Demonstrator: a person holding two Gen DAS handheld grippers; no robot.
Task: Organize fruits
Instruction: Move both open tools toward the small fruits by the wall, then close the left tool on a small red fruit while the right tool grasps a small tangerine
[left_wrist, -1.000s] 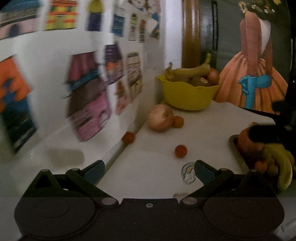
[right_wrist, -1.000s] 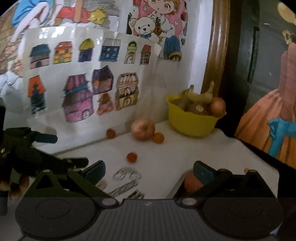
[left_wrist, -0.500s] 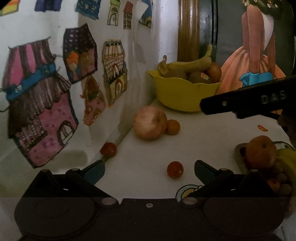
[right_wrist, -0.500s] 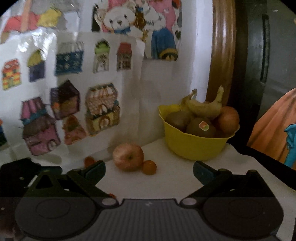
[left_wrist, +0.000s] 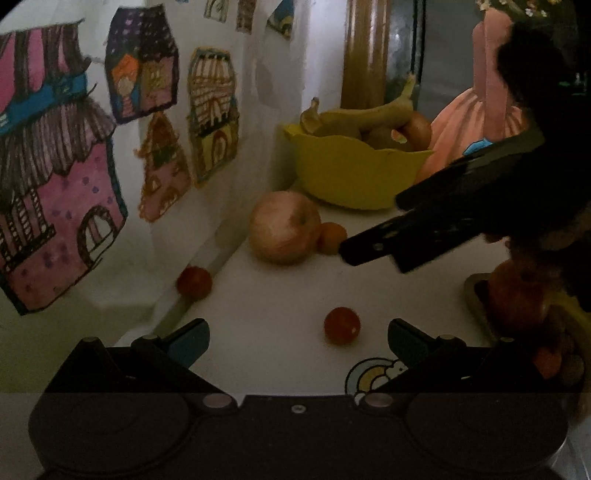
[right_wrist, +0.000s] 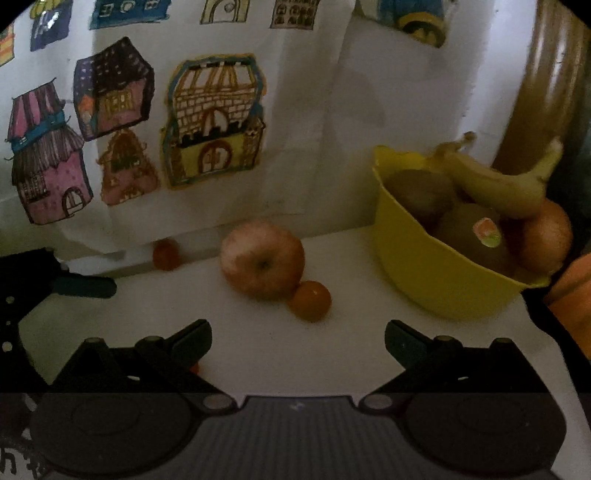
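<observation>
Yellow bowl (right_wrist: 436, 280) sat at right, holding fruit.
Right gripper (right_wrist: 298, 338), empty, was closing from wide below the apple (right_wrist: 263, 264); left gripper (left_wrist: 298, 336) gaped wide.

A big pink-red apple (left_wrist: 283, 227) touches a small orange fruit (left_wrist: 332, 237) on the white table (left_wrist: 266, 325), near a yellow plastic bowl (left_wrist: 354, 173) holding a banana (left_wrist: 369, 114).

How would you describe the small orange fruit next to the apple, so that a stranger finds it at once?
Start at the yellow bowl by the wall. Left of it on the white table lies an apple. The small orange fruit touches its near side; the other small fruits lie alone.
</observation>
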